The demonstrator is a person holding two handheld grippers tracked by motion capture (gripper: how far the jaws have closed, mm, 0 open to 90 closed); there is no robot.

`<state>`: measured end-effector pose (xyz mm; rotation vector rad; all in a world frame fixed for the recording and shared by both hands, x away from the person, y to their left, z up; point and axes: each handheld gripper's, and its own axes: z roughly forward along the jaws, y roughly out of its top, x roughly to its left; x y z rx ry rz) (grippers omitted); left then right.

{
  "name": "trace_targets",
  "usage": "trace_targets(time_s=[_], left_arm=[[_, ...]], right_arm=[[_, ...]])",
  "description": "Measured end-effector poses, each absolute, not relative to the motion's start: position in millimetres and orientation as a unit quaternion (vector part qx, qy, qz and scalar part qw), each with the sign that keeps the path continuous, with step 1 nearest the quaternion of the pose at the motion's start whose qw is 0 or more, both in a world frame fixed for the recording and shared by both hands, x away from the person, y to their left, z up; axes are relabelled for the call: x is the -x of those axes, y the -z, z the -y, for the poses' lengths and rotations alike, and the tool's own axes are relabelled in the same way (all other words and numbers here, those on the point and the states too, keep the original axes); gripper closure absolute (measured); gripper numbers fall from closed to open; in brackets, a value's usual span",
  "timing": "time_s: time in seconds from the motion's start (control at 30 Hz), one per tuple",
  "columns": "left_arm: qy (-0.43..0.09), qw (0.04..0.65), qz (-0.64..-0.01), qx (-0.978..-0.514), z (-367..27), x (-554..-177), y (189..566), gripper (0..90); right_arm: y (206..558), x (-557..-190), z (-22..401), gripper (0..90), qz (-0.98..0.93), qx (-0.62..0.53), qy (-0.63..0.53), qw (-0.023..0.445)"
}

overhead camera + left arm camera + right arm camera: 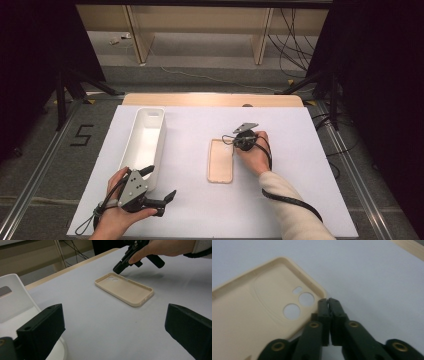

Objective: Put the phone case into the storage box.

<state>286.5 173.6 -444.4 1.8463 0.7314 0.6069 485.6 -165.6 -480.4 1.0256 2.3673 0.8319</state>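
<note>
A beige phone case (220, 160) lies face-up at the centre of the white-covered desk (300, 200), a white bin (144, 140) left of centre. The right hand-held gripper (328, 300) points down at the case's camera-hole corner, its jaws pressed almost together with nothing between them, tips just beside the rim; whether they touch it is unclear. The step looks like a pick-up approach: next, the jaws would need to part and straddle the thin wall. At lower left of the high view, the left hand-held gripper (159, 183) hangs wide open and empty beside the bin's near end.
</note>
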Motion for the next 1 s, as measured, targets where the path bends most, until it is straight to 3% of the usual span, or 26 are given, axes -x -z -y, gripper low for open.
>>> trace_targets(time_s=[0.17,0.33,0.37,0.4,0.5,1.0], left_arm=[[-0.253,0.506,-0.302,-0.767,-173.3,-286.3,444.4,1.9],[-0.253,0.506,-0.304,-0.766,-174.0,-286.6,444.5,1.3],[-0.253,0.506,-0.304,-0.766,-174.0,-286.6,444.5,1.3],[-0.252,0.506,-0.306,-0.766,-173.7,-286.9,444.7,1.2],[-0.253,0.505,-0.305,-0.767,-173.2,-286.7,444.4,1.1],[-0.254,0.505,-0.307,-0.766,-172.8,-287.9,445.4,1.1]], right_arm=[[472.0,-480.8,171.5,74.0,-0.848,-0.366,-0.319,0.211],[458.8,-461.8,189.6,49.8,-0.833,-0.359,-0.374,0.195],[458.8,-461.8,189.6,49.8,-0.833,-0.359,-0.374,0.195],[454.9,-452.7,197.2,43.1,-0.827,-0.352,-0.396,0.19],[447.6,-439.3,208.3,34.4,-0.819,-0.344,-0.421,0.181],[427.6,-383.8,238.6,23.3,-0.809,-0.304,-0.466,0.19]])
